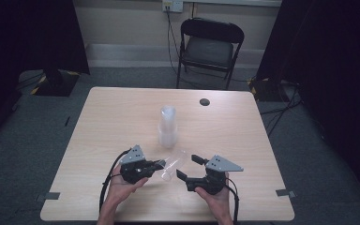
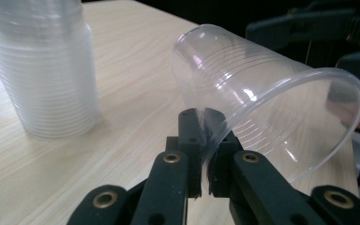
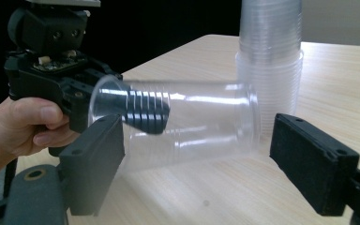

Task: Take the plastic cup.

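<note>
A bare recording room or lab: black curtains [image 1: 33, 33] hang at both sides, grey carpet [image 1: 37, 126], a folding chair [image 1: 209, 47], trailing cables [image 1: 281, 110], tape marks beside the wooden surface [image 1: 122, 112]

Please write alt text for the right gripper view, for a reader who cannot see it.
A clear plastic cup, held on its side by the left gripper pinching its rim, lies between the right gripper's open jaws. A stack of clear cups stands behind on the wooden table.

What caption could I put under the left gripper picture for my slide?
Left gripper pinching the rim of a clear plastic cup held on its side, beside a stack of cups on the wooden table.
</note>
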Demonstrator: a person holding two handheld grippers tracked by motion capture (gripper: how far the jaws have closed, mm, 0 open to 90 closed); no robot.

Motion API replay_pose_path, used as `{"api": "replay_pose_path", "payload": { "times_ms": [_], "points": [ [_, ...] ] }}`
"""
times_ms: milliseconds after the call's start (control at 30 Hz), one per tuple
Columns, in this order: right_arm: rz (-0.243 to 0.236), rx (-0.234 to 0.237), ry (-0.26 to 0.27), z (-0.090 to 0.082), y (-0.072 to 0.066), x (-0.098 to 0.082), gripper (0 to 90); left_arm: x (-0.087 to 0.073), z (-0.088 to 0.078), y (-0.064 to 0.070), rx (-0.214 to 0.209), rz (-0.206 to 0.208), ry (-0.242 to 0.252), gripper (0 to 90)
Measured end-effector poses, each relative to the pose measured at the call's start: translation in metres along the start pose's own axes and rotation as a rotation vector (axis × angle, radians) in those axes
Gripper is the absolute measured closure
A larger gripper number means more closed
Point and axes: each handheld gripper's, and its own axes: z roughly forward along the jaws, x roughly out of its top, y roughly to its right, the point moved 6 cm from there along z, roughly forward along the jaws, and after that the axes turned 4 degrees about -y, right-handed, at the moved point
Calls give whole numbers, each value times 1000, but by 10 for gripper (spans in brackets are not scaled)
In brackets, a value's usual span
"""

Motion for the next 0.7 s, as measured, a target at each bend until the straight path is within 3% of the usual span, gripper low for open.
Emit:
{"api": "replay_pose_path", "payload": {
  "times_ms": [233, 333, 400, 433, 700],
  "points": [
    [-56, 0, -26, -2, 0, 0, 167, 5, 3, -2, -32, 16, -58, 869],
    [-80, 41, -63, 2, 2, 0, 132, 10, 1, -1, -57, 36, -94, 869],
    [-106, 35, -89, 5, 3, 1, 131, 10, 1, -1, -64, 38, -105, 869],
    [-124, 27, -95, 6, 2, 2, 131, 9, 1, 1, -78, 58, -142, 868],
    [-208, 56, -111, 12, -7, 0, 128, 7, 2, -2, -104, 40, -162, 868]
  ]
}}
